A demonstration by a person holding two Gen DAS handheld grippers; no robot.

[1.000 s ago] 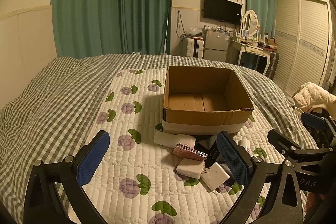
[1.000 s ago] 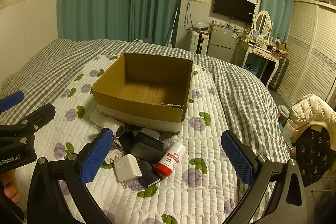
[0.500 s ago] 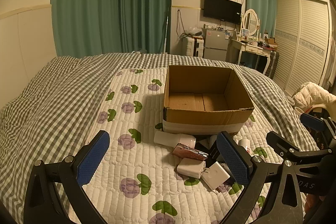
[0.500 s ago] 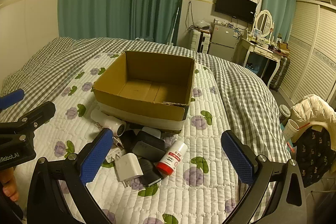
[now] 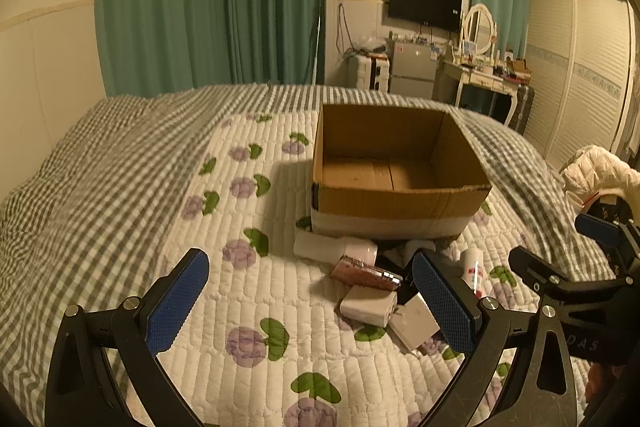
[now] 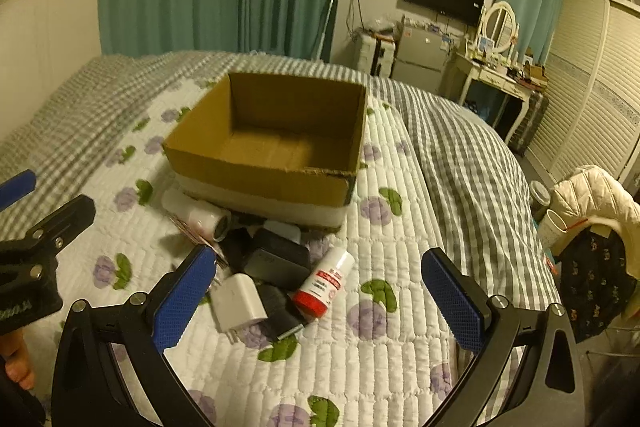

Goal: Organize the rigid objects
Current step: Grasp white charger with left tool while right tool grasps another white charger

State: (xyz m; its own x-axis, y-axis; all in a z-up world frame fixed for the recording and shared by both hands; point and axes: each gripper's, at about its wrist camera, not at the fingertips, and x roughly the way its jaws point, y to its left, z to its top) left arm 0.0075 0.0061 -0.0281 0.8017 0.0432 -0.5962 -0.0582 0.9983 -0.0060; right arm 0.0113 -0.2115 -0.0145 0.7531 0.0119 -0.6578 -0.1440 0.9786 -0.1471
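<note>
**Both grippers poised over the heap, box unfilled**

An open brown cardboard box with a white taped band along its base [image 5: 400,199] sits on the white quilted bedspread printed with purple flowers and green leaves [image 5: 248,307]. Nothing is seen inside it. The loose items are heaped just against its near wall, presumably left there so each can be lifted straight in.

In the heap: a white cylindrical bottle lying on its side [image 5: 334,250], touching the box base; a flat pinkish-brown case [image 5: 366,273] just near of it; two white square plug adapters [image 5: 370,309] side by side at the near edge; a dark grey rounded block [image 6: 276,259] in the middle; a small white tube with a red label [image 6: 324,283] at the right edge, lying flat and pointing towards the box. Other dark pieces are partly hidden beneath.

The left gripper [image 5: 308,301] is held level above the quilt, near and left of the heap, jaws spread wide with nothing between them. Its right pad crosses in front of the heap's centre.

The right gripper [image 6: 320,301] is held higher, angled down, jaws likewise wide apart and empty; the adapters and the tube lie within the span between its fingers. It is judged the better placed for a first pick. A bare fingertip is visible at the lower left edge of the right wrist view.
</note>
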